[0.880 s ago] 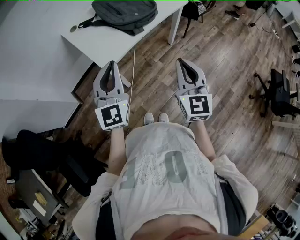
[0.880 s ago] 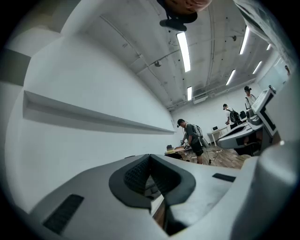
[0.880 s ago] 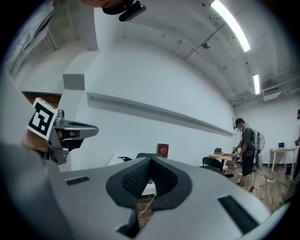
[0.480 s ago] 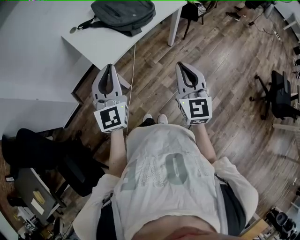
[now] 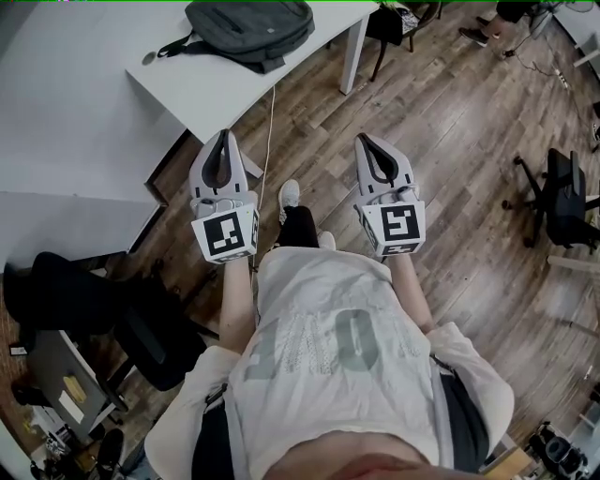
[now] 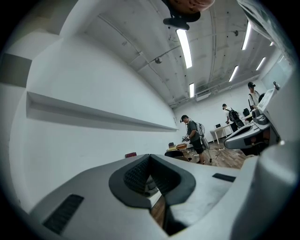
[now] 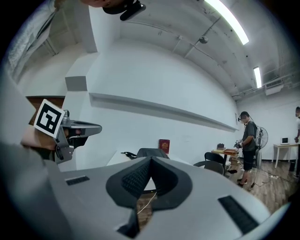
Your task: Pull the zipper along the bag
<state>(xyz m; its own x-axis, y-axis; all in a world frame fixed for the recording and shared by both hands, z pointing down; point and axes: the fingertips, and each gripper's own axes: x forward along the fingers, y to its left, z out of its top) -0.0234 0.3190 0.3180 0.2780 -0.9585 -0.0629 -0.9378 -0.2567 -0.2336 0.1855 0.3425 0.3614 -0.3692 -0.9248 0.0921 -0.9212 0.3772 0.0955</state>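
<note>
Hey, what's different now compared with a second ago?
One shoe has stepped forward toward the table. The left claw and right claw stay shut, empty, held out level; the bag lies untouched on the table.

At twelve o'clock, a dark grey bag point(image 5: 251, 28) of matt woven cloth lies on a smooth, matt white table point(image 5: 84, 94). From one to five o'clock, the floor point(image 5: 469, 141) is brown wood-look planking with a faint sheen. At centre, the left gripper point(image 5: 223, 137) and right gripper point(image 5: 361, 140) have smooth, matt grey plastic shells. Their inner pads point(image 6: 136, 174) are black and finely ribbed. At six o'clock, the person's shirt point(image 5: 319, 309) is pale, soft cloth.
</note>
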